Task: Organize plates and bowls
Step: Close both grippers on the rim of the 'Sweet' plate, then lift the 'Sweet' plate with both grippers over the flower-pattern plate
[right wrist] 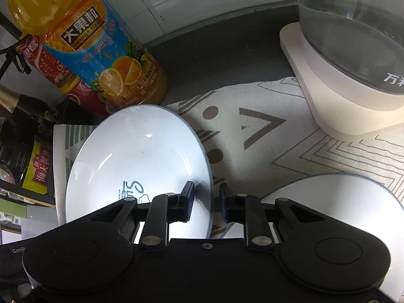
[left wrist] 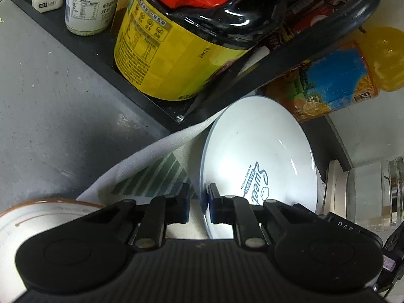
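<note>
A white plate [left wrist: 257, 146] with a thin blue rim and blue "Sweet Bakery" lettering lies on a patterned cloth [left wrist: 141, 166]. My left gripper [left wrist: 199, 202] straddles its left rim, the jaws almost together and shut on it. In the right wrist view the same plate [right wrist: 136, 146] has its right rim between the fingers of my right gripper [right wrist: 207, 199]. Those jaws stand open, with a strip of cloth showing beside the rim. A second pale plate [right wrist: 341, 197] lies at the lower right. A bowl with a brown rim [left wrist: 38, 214] sits at the lower left.
An orange juice bottle [right wrist: 83, 50] stands just behind the plate. A black rack [left wrist: 83, 50] holds a yellow oil jug [left wrist: 171, 58] and white bottles [left wrist: 88, 7]. A glass kettle on a white base [right wrist: 348, 75] stands at the right on the cloth [right wrist: 252, 136]. A grey counter [left wrist: 50, 113] lies to the left.
</note>
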Demonstrator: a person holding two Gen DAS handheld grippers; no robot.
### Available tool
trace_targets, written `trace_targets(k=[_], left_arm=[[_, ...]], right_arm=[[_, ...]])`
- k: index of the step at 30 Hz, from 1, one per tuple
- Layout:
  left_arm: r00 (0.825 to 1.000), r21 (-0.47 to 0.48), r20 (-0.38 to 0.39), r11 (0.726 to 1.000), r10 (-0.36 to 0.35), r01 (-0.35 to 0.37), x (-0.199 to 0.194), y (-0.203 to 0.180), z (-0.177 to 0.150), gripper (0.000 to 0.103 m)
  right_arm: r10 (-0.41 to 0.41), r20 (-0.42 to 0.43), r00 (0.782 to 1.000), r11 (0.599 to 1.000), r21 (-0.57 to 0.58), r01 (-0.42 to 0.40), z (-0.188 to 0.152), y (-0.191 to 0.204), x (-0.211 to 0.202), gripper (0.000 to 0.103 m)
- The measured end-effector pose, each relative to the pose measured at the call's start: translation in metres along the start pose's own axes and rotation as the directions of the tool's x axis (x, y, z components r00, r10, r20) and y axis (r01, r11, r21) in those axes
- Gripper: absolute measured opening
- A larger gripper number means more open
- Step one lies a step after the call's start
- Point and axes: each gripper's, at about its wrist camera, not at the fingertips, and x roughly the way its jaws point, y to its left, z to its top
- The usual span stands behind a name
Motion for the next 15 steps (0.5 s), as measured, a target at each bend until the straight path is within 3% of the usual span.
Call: trace_targets(k=[2, 11, 15], left_arm=[[1.000, -0.005, -0.006, 1.000, -0.009, 0.009, 0.002, -0.001, -0.001, 0.009], [1.000, -0.025, -0.009, 0.999, -0.021, 0.021, 0.005, -0.003, -0.003, 0.006], [0.999, -0.012, 0.008, 0.999, -0.047, 0.047, -0.007, 0.002, 0.000, 0.005]], right_arm=[[0.014, -0.001, 1.000, 1.000, 0.000, -0.014, 0.000, 0.000, 0.000, 0.016], [0.007, 0.025, 1.000, 1.000, 0.027, -0.008, -0.010, 0.003, -0.009, 0.013], [0.053, 0.055, 0.997, 0.998, 0.035, -0.055, -0.015, 0.004, -0.024, 0.007]])
